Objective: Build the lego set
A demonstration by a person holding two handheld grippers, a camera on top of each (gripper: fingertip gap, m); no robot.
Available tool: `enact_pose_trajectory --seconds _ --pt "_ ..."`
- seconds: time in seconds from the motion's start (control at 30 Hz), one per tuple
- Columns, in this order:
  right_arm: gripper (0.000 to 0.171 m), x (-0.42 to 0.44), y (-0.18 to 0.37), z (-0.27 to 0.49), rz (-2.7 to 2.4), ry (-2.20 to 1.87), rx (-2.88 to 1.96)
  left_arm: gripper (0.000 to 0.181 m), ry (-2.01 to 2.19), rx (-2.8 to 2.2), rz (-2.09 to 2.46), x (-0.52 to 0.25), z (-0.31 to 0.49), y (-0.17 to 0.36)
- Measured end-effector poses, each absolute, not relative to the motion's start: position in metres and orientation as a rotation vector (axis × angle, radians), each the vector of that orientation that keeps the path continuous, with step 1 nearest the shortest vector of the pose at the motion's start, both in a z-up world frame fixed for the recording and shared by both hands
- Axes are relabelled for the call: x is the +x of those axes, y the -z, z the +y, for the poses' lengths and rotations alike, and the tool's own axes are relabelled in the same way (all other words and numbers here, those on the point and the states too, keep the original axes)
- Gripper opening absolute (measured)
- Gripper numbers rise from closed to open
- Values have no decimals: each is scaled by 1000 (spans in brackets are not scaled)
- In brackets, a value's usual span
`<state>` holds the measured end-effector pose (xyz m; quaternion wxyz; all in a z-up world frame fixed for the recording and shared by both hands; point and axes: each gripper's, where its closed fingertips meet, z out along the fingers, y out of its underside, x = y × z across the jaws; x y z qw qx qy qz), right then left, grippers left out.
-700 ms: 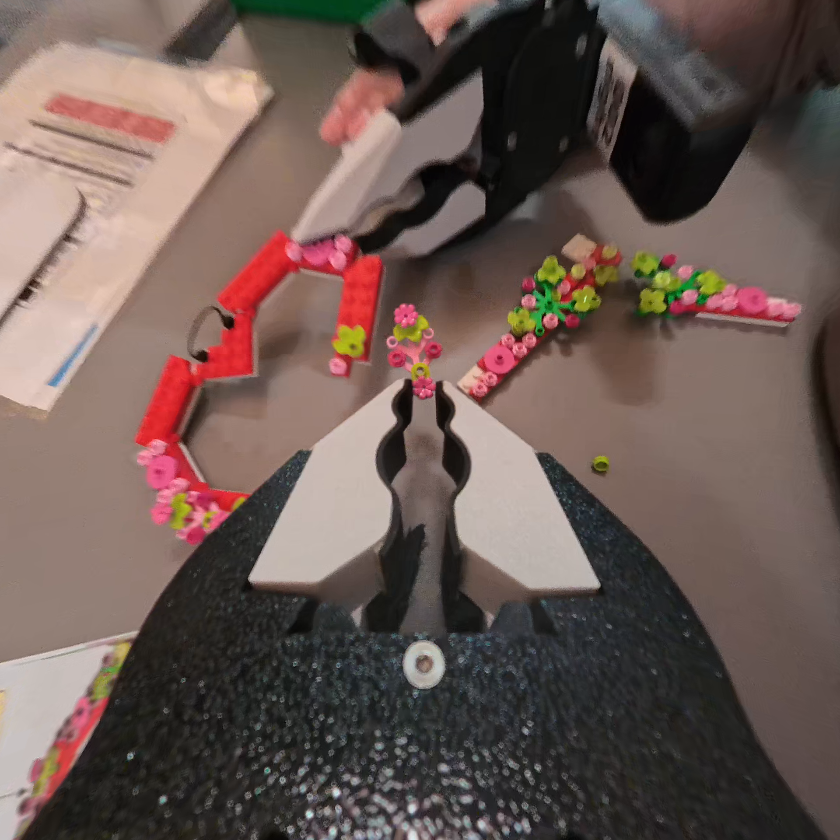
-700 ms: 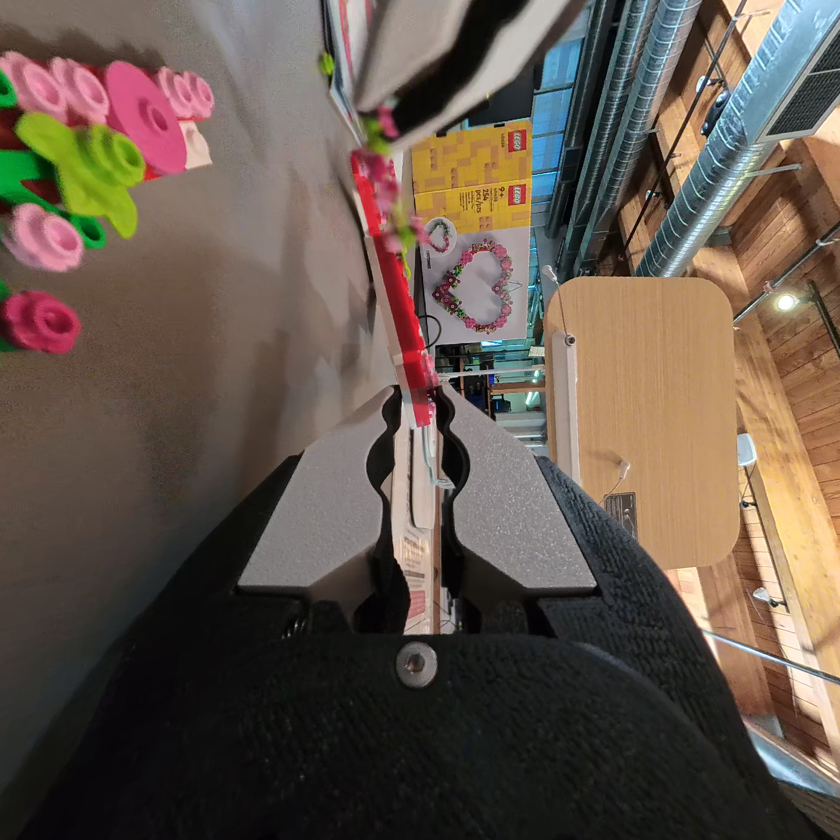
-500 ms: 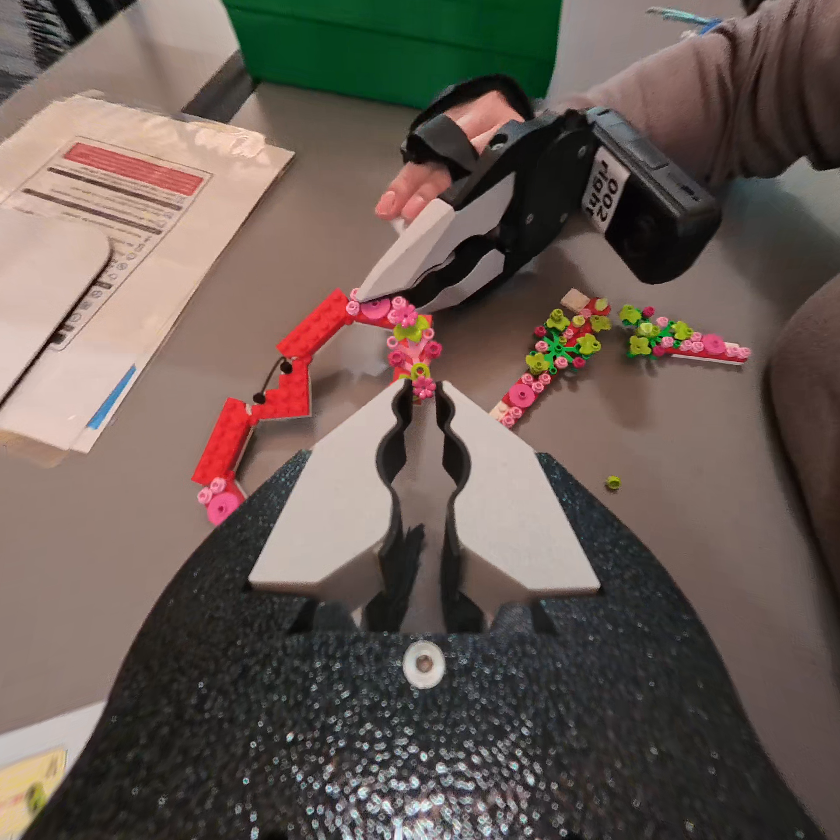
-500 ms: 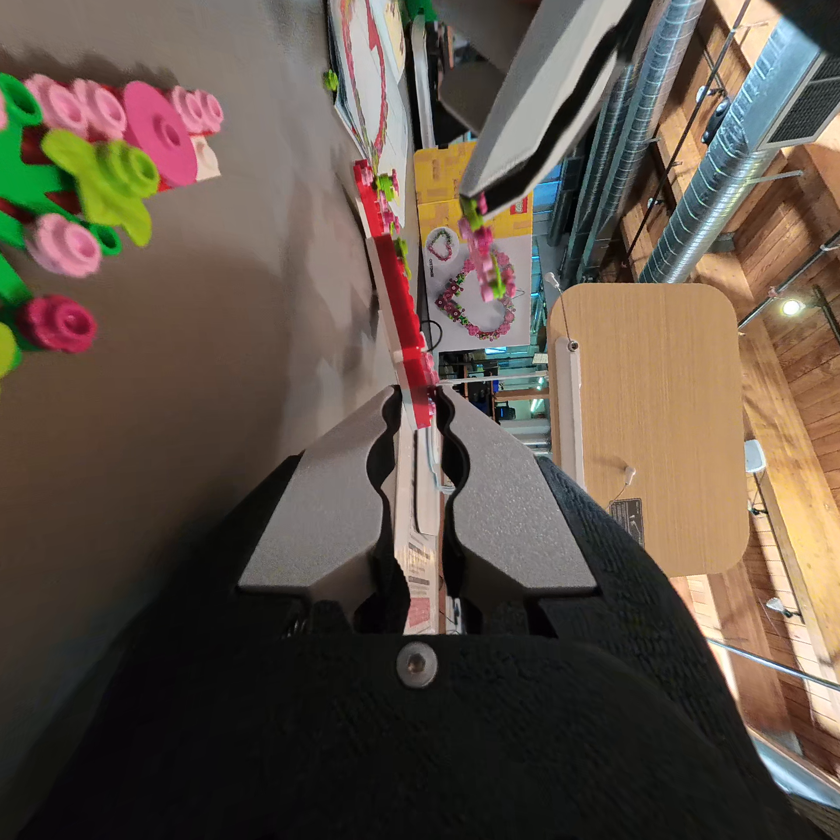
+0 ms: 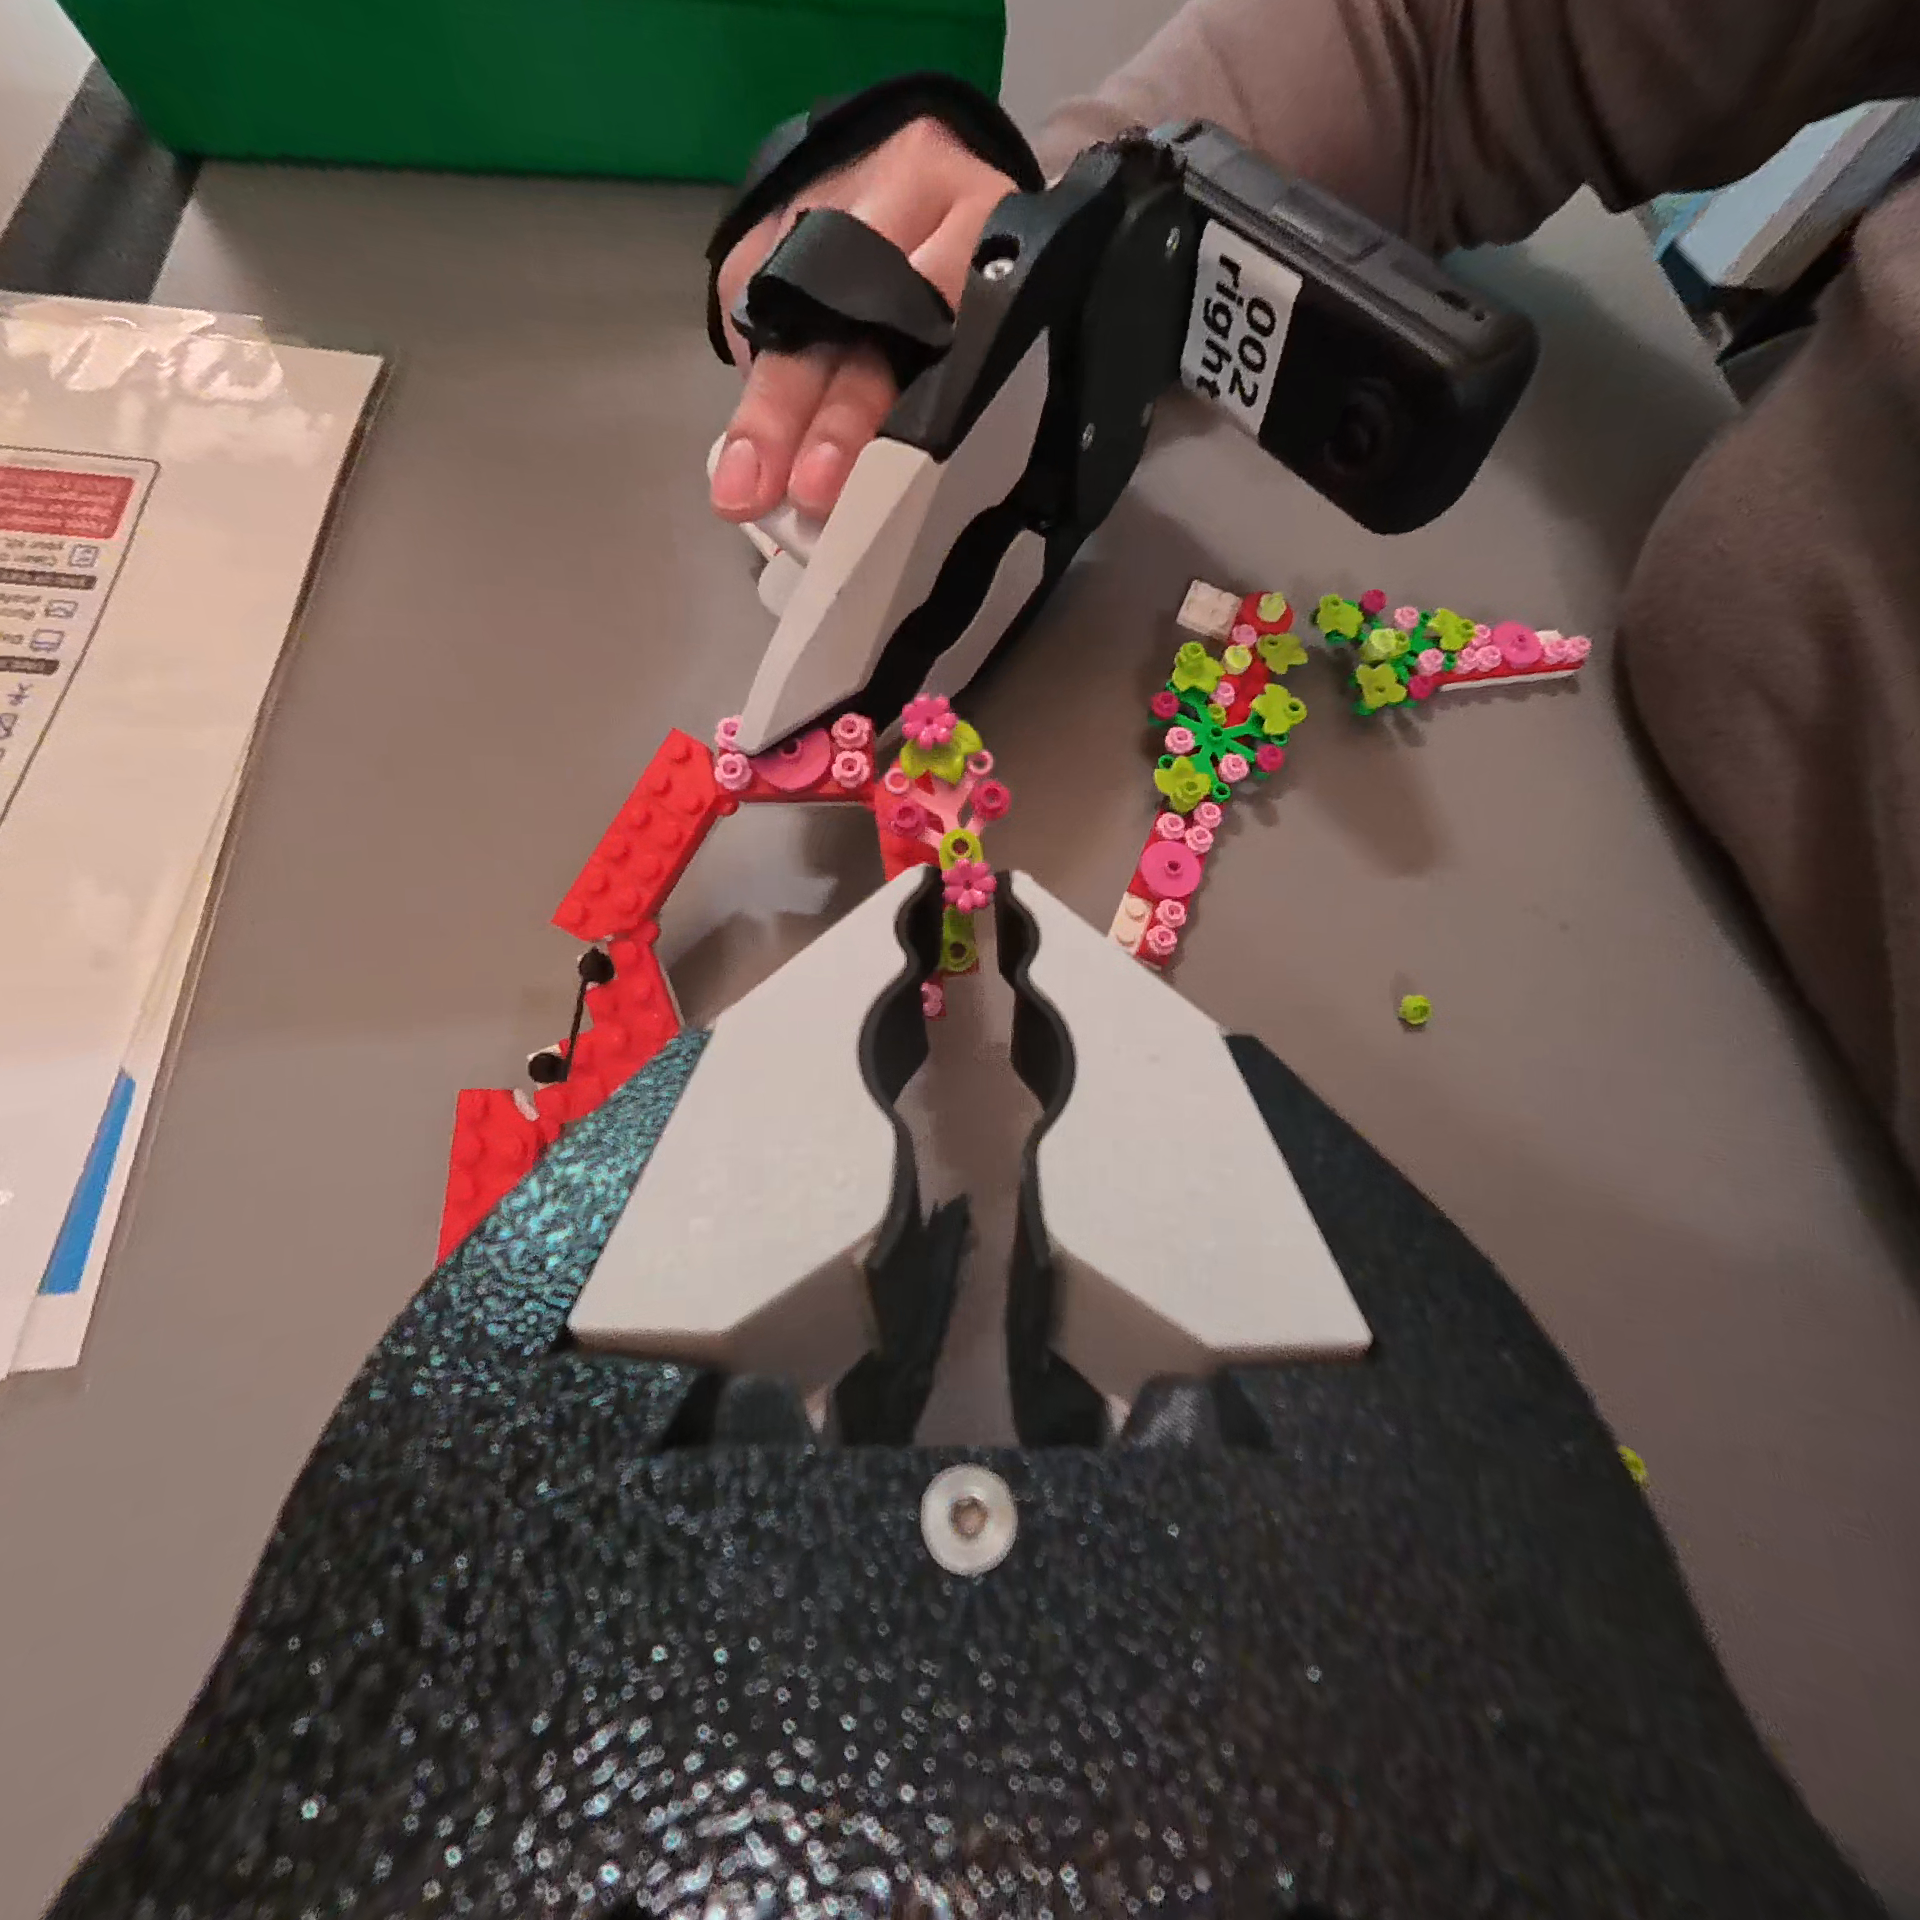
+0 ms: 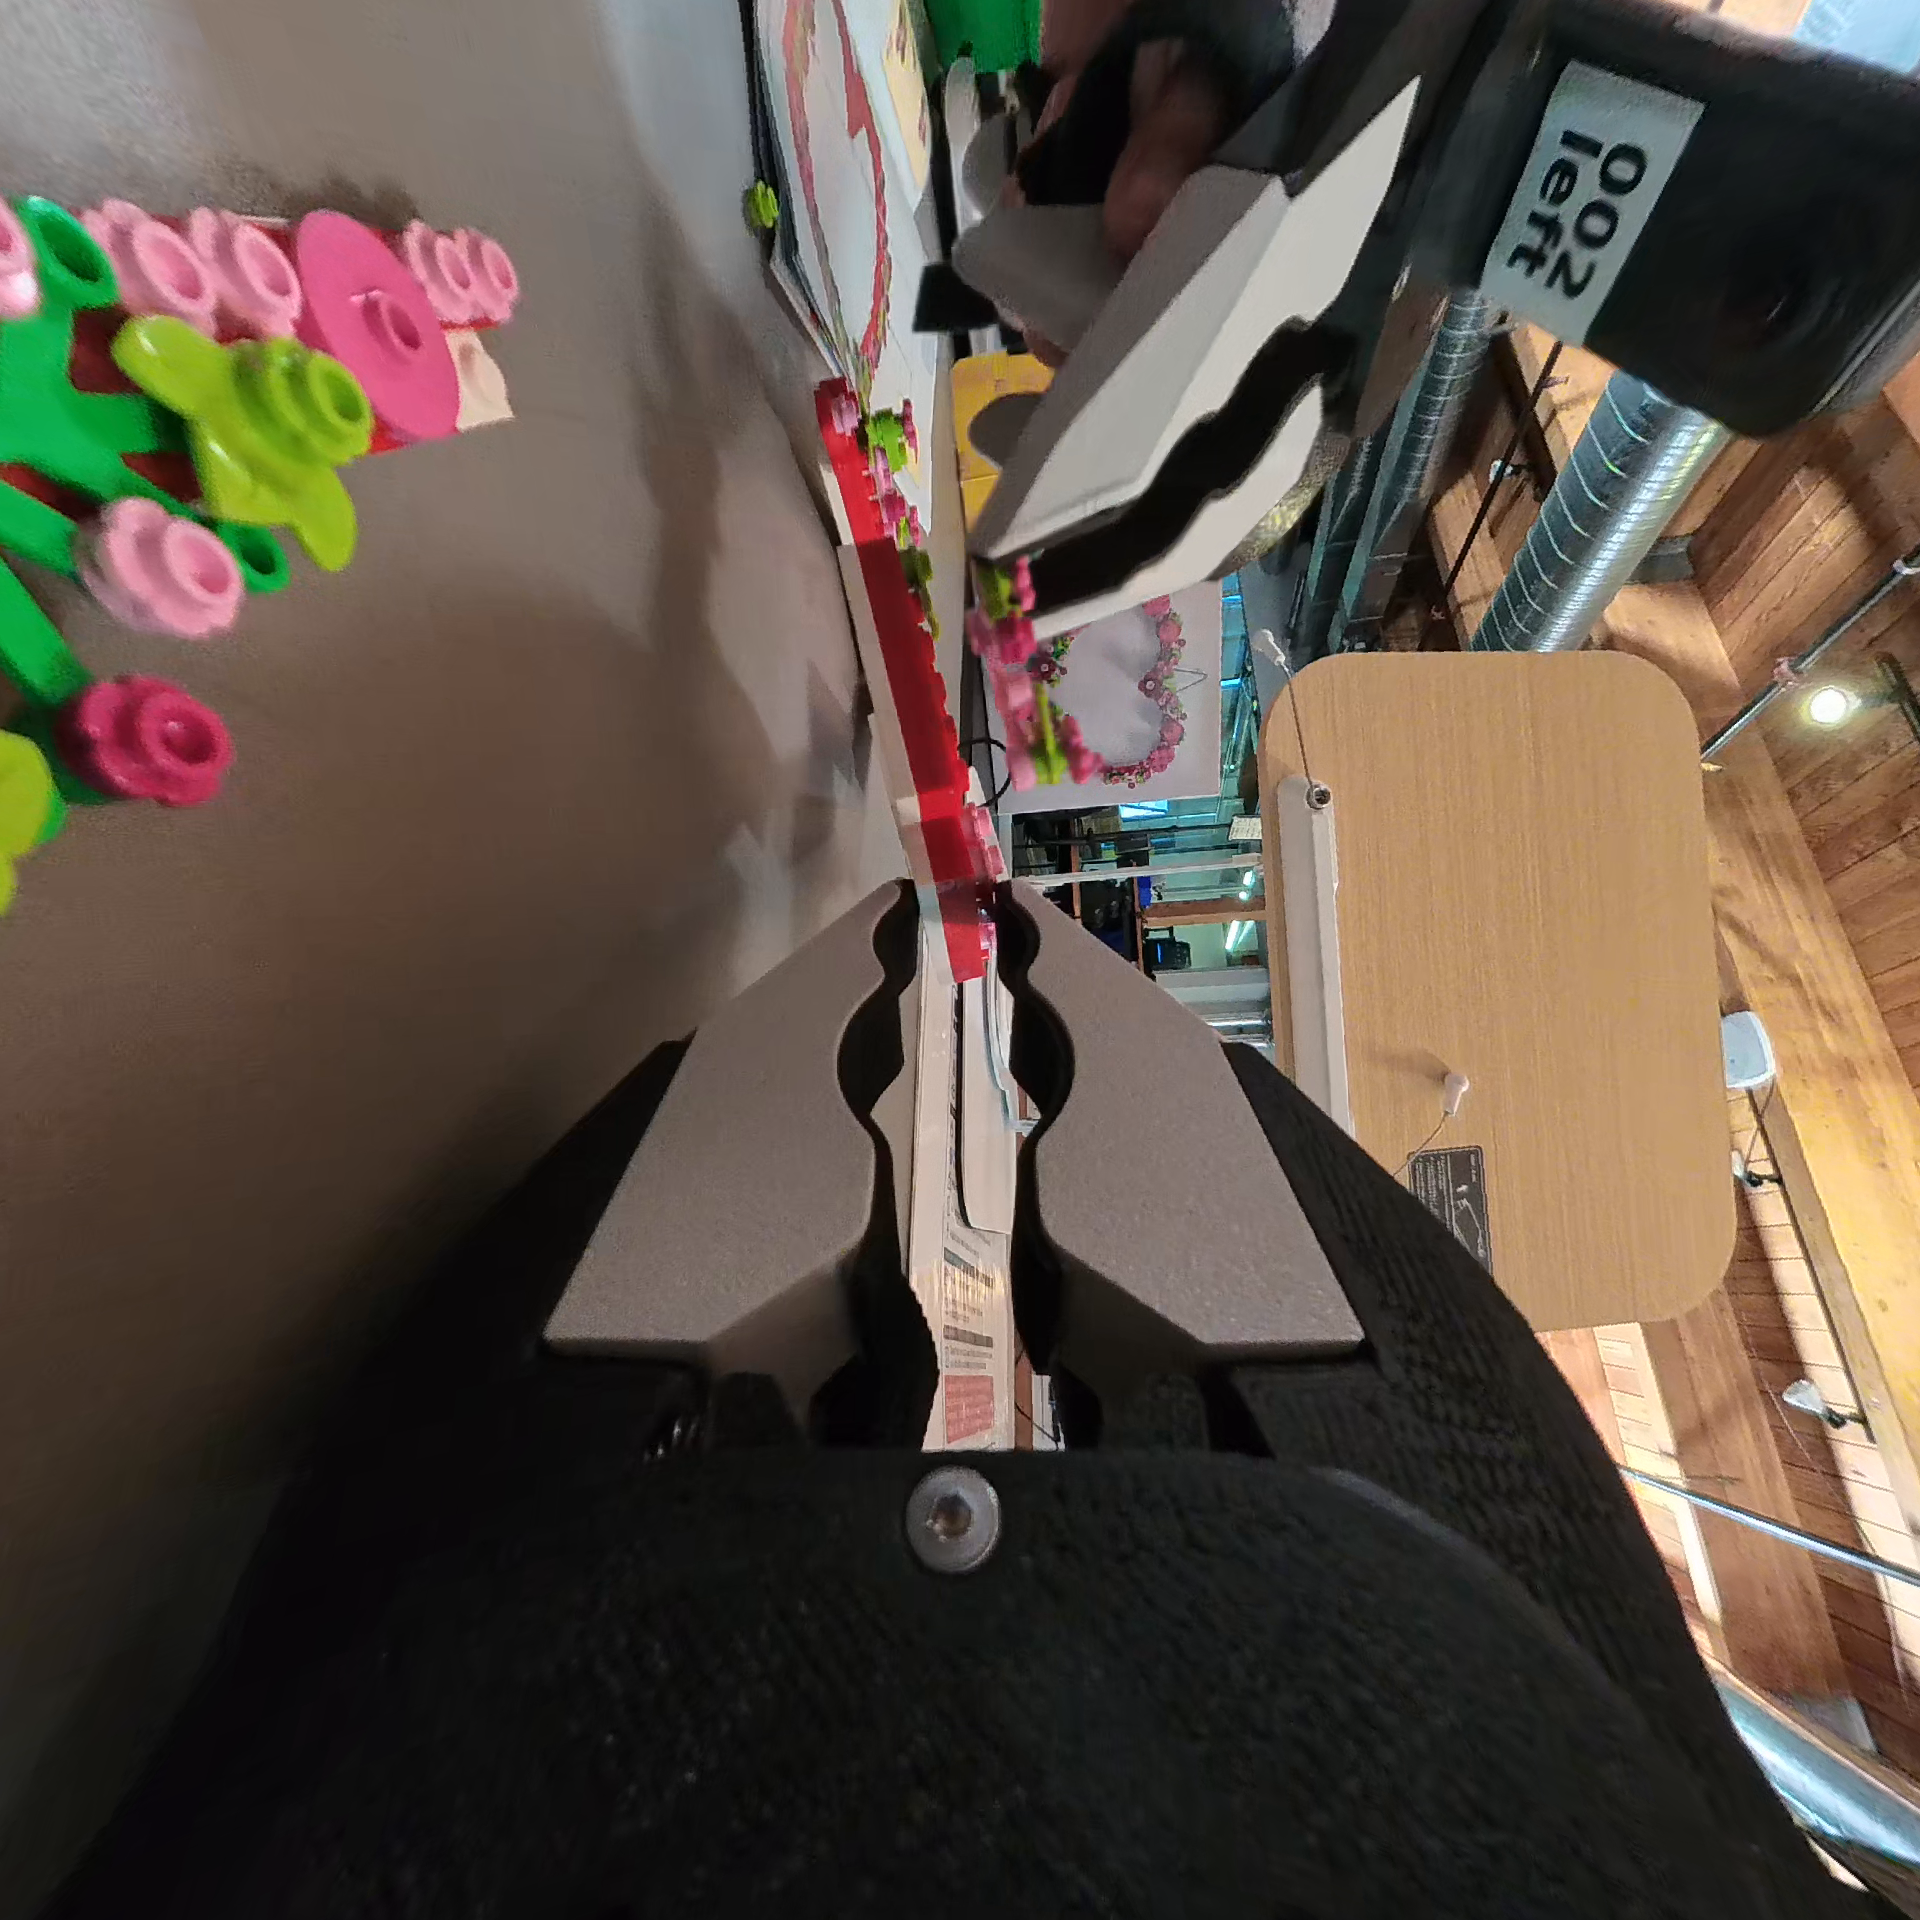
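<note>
A red lego frame (image 5: 644, 842) of linked plates lies on the grey table. My right gripper (image 5: 795, 727) is shut on its top end, which carries pink flower studs (image 5: 790, 769); in the right wrist view the red plate (image 6: 940, 748) runs out from my right gripper (image 6: 961, 904). My left gripper (image 5: 961, 888) is shut on a small flower sprig (image 5: 945, 769) of pink flowers and lime leaves. It holds the sprig just above the frame's right arm. The right wrist view shows the left gripper (image 6: 1003, 592) and the sprig (image 6: 1034, 696) slightly clear of the plate.
Two decorated red segments (image 5: 1210, 769) (image 5: 1455, 655) lie to the right. A loose lime stud (image 5: 1413, 1008) sits nearer. A paper bag with a booklet (image 5: 156, 623) lies on the left, a green bin (image 5: 520, 83) at the back. A person's sleeve (image 5: 1766, 831) is at the right. There is about 5 cm between the tips of the two grippers.
My left gripper has moved forward with the sprig, to over the frame's right arm. My right gripper has stayed shut on the frame's top end.
</note>
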<state>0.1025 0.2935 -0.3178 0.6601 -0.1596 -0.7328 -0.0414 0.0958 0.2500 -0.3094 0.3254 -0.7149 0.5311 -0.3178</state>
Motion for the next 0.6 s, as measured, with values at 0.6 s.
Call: enact_pose_trajectory --seconds 0.6 --pt "13 102 319 292 -1668 106 -347 8 814 -1843 1417 96 251 319"
